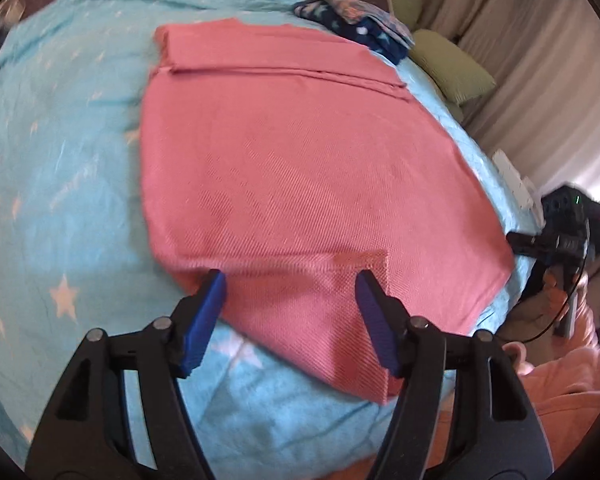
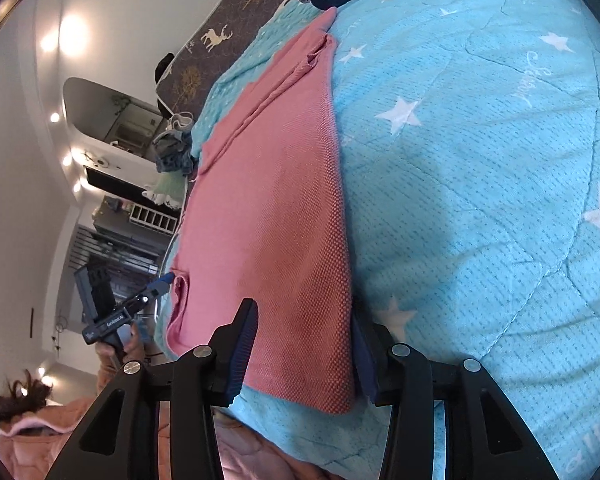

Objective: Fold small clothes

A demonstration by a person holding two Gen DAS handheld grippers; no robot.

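Left hand-held gripper (image 1: 290, 280): blue pads spread, poised over the near corner of the pink garment (image 1: 300, 152) — cloth lies between the pads, but neither pad presses on it. Contact with the fabric below cannot be confirmed; the left-wrist view is motion-blurred.

Right hand-held gripper (image 2: 304, 340): jaws apart, straddling the garment's near right edge. The right pad is partly hidden behind the cloth edge, so whether it touches is unclear; the left pad stands over the fabric with no visible pinch.

Garment: lying flat and folded on the light blue star-print blanket (image 1: 60, 160) that covers the bed, a doubled band across its far end. Its near corner is cut off by the gripper bodies in both views.

Beyond: a dark blue patterned pile of clothes (image 1: 360, 28) past the garment's far edge — pieces cannot be told apart. Green cushions (image 1: 452, 64) sit off the bed's right side. The person's pink sleeve (image 1: 568, 384) shows at the lower right, mostly out of frame.
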